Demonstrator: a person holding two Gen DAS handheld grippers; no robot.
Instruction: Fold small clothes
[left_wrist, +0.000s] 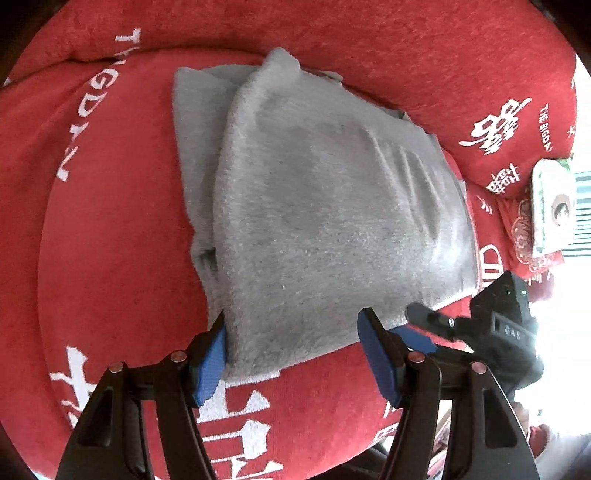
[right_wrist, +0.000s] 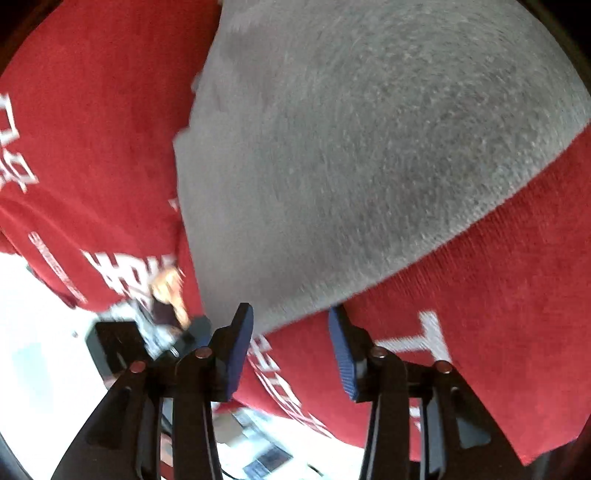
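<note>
Red lettered cushion (left_wrist: 110, 240) bears the folded grey garment (left_wrist: 325, 221).

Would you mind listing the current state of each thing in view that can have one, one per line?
grey garment: folded over into layers, lying on the red cover, near edge between the open left jaws.
left gripper: open, nothing clamped.
right gripper: open, at the garment's near edge, nothing clamped.
red cover: spread flat under the garment.
red pillow: lying behind the garment.

Grey garment (left_wrist: 325, 206) – fuzzy matt fleece; red cover (left_wrist: 110, 240) – napped cloth, white print.
</note>
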